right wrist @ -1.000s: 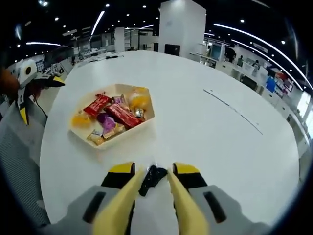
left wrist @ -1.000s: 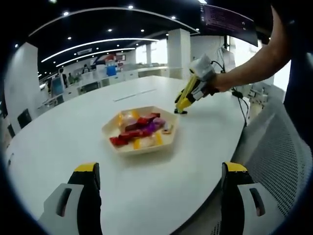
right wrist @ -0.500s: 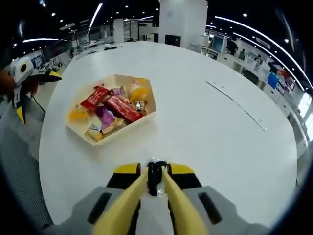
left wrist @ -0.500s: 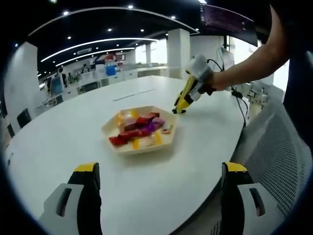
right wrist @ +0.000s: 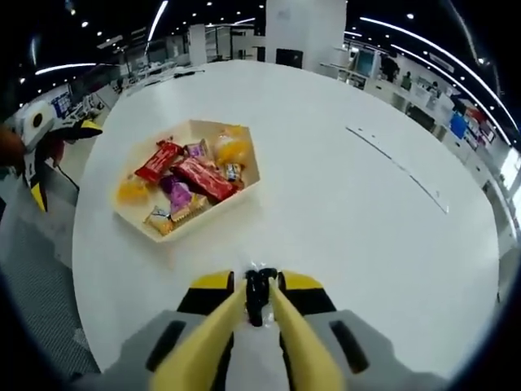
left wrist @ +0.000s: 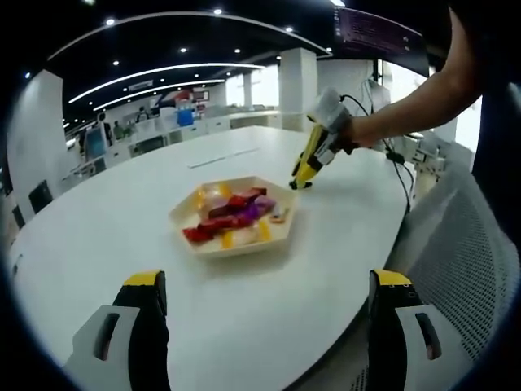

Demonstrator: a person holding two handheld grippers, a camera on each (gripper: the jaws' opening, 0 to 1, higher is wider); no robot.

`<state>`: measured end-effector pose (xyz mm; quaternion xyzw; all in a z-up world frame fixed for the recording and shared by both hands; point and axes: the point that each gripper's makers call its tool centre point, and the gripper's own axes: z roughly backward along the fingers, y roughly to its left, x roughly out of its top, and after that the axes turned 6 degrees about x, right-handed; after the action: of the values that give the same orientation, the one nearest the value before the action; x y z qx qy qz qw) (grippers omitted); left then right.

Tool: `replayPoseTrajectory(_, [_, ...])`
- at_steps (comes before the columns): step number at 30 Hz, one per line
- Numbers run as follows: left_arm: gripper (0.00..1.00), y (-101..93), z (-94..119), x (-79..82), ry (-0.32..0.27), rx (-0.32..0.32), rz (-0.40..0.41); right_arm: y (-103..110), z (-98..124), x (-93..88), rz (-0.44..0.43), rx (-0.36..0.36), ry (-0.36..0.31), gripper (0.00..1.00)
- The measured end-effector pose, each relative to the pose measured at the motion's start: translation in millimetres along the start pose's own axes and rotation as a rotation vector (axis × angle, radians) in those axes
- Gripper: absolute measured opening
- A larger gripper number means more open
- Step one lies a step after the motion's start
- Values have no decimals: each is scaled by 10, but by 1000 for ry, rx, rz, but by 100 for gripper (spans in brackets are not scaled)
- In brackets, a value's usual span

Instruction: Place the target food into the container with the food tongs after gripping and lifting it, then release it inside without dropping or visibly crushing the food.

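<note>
The right hand-held gripper (right wrist: 259, 297), angled down over the smooth white tabletop (right wrist: 350, 220), has its yellow tongs pinched on a small dark wrapped candy (right wrist: 257, 291) just off the surface, near the hexagonal tray (right wrist: 244, 194). That pale tray holds glossy red, purple and orange wrapped sweets (right wrist: 194, 175). The left hand-held gripper (left wrist: 264, 326) hovers level at the near edge, jaws spread wide and empty.

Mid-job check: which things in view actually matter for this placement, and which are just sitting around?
In play:
- right hand-held gripper, shut on the dark wrapped food
- hexagonal tray of wrapped snacks
- left hand-held gripper, jaws wide apart, holding nothing

Just lying about:
- white table
- mesh chair
- black cable
</note>
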<state>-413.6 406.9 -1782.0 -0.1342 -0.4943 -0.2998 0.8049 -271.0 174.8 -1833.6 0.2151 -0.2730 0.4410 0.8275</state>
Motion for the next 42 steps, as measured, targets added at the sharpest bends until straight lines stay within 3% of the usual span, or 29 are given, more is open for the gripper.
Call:
replayPoseTrajectory(1, [99,1,1,2,-1,0,5,-35,28,11,17,-28,-5,20])
replayPoseTrajectory(11, [99,29,11,38,-22,10,15,46,263,107,48,5,15,20])
replayPoseTrajectory(19, [99,80,32,89,-47,35,9,-20,482,204,84,6,26,21])
replayPoseTrajectory(33, [99,41,35,130,-71,13,19,-64,817,624,102,-16,-15,21])
replayPoseTrajectory(42, [99,40,36,123,-70,11,24,-87,963,769,122,-32,-20,21])
